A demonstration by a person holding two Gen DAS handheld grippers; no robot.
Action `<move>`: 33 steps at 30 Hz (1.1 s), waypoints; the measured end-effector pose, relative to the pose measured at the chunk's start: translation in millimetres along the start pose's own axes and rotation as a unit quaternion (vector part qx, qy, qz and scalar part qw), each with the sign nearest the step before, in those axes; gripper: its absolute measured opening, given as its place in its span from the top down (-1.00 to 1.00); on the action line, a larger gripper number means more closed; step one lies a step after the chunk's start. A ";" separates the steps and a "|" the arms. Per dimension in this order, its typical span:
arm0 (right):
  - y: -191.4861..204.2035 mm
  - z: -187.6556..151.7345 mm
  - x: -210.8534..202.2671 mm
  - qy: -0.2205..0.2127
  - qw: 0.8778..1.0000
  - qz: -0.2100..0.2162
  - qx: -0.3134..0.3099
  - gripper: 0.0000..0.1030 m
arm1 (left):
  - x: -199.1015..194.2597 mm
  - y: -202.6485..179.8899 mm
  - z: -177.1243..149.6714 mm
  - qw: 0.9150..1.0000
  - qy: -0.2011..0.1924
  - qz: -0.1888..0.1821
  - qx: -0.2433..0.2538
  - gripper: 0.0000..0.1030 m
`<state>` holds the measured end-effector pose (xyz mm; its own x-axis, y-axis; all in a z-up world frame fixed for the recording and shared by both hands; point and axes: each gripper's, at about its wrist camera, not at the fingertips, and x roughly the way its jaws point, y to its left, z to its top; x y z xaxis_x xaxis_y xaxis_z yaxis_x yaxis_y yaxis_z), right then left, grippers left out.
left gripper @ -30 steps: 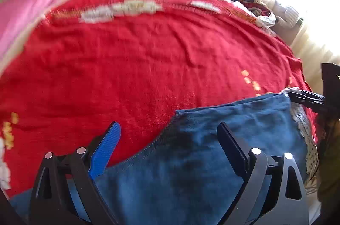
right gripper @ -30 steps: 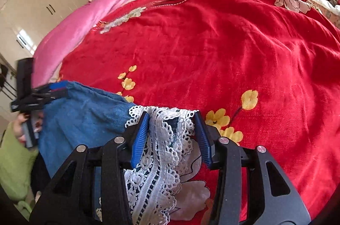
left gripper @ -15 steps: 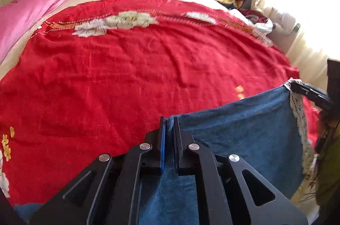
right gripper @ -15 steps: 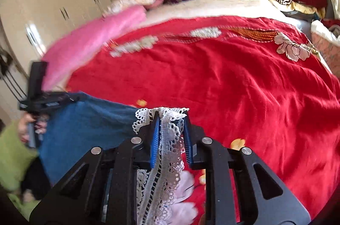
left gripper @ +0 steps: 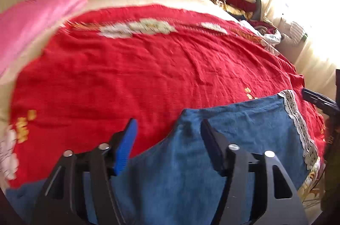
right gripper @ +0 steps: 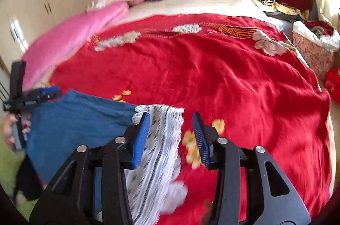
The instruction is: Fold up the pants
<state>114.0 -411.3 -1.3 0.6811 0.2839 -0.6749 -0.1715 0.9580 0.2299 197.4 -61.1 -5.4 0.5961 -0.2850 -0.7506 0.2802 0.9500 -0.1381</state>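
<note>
Crosswise, blue pants [left gripper: 244,140], lace hem [right gripper: 157,140] rightward

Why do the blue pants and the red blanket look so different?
The blue pants are plain with a white lace trim; the red blanket has flowers. The pants are small and lie on the blanket, which covers most of the bed. Both are soft cloth.
</note>
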 end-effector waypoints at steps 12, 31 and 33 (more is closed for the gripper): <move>18.9 -72.9 -64.6 0.018 0.999 0.036 0.032 0.18 | -87.8 -12.4 -77.7 1.000 -0.018 -0.007 -0.007 -0.70; 43.3 -120.7 -41.8 0.088 0.996 0.006 0.014 0.79 | -55.8 8.5 -124.0 0.998 0.047 0.049 -0.019 -0.68; 45.1 -126.2 -33.3 0.095 0.995 -0.007 0.011 0.77 | -55.3 7.1 -124.2 0.997 0.047 0.050 -0.017 -0.68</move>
<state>-6.2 -372.5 -56.9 0.5363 0.2745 -0.7982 -0.1450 0.9615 0.2333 73.0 -22.7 -45.1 0.5457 -0.1766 -0.8192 0.1957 0.9774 -0.0804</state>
